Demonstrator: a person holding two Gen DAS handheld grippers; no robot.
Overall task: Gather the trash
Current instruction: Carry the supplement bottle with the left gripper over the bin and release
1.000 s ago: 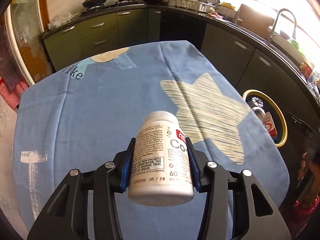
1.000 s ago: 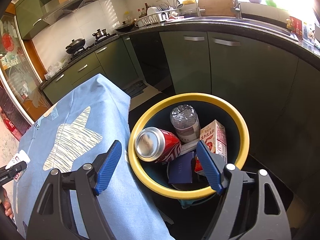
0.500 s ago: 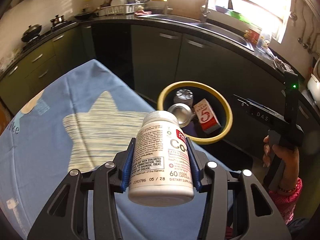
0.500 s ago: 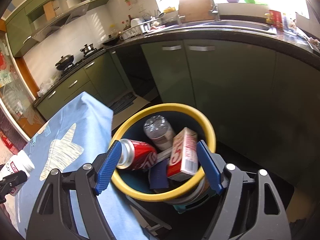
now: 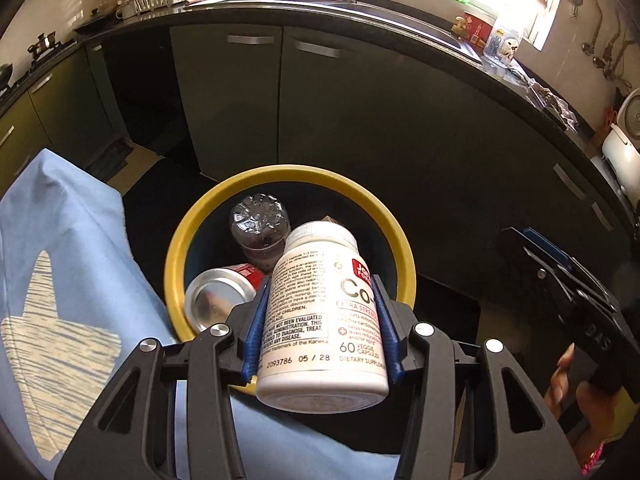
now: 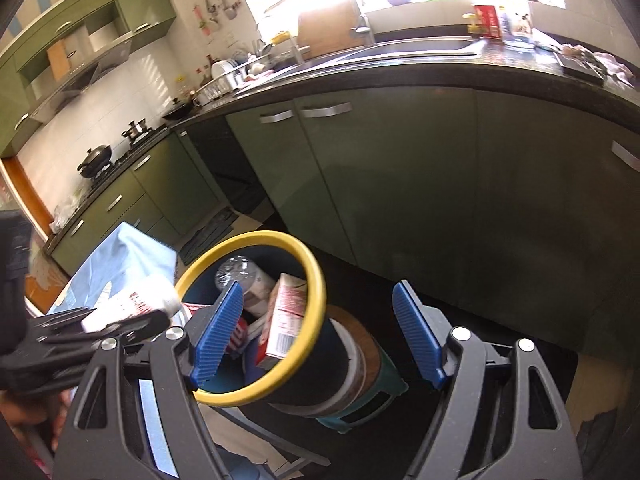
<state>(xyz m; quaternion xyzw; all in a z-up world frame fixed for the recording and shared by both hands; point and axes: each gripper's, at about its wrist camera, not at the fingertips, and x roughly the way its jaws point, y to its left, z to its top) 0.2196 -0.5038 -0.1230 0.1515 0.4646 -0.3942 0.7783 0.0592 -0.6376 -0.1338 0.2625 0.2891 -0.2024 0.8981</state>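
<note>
The left gripper point(image 5: 320, 320) is closed on a white pill bottle point(image 5: 320, 320), its blue pads pressing the bottle's two sides; the cap end points away from the camera and the flat base faces it. In the left wrist view the bottle hangs in front of the mouth of the bin point(image 5: 224, 196), covering the near right part of its yellow rim. Inside the bin lie a clear plastic bottle point(image 5: 258, 222) toward the far side and a red can point(image 5: 218, 300) against the near left wall, its silver end facing up. A carton point(image 6: 285, 316) leans against the bin's right wall in the right wrist view, just beside the plastic bottle.

The right gripper point(image 6: 316, 336) stands wide apart with nothing between its pads. It is to the right of the bin, and in its own view its left pad overlaps the near rim. The left gripper with the pill bottle shows there at the bin's left edge, blurred.

The blue cloth point(image 5: 60, 264) with a pale star print covers the tabletop left of the bin, its edge touching or overlapping the rim. The bin stands on a green stool point(image 6: 360, 404). Green cabinets point(image 5: 328, 112) run behind the bin, under a dark counter with a sink.
</note>
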